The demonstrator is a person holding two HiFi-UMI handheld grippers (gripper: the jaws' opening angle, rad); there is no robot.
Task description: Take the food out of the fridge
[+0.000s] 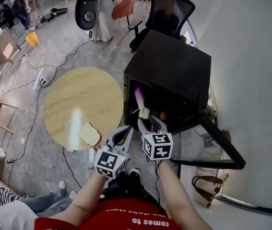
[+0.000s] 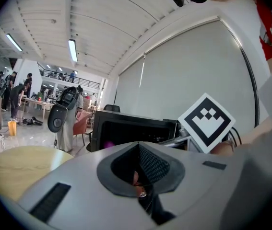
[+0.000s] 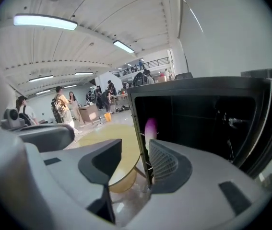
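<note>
Fridge door [image 1: 221,139] hangs open beside right tool [image 1: 147,120], jaws apart, empty; left tool [image 1: 125,130] closed.

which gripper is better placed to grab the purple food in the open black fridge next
Probably the right. The right gripper hovers at the mouth of the open black fridge, jaws apart and aimed at the long purple vegetable inside. The left gripper is further from the opening, jaws together.

White lettering on the person's red shirt [image 1: 121,213], just behind the left gripper [image 1: 122,134] and right gripper [image 1: 150,123], appears to read "comes to"; the rest is cut off.
</note>
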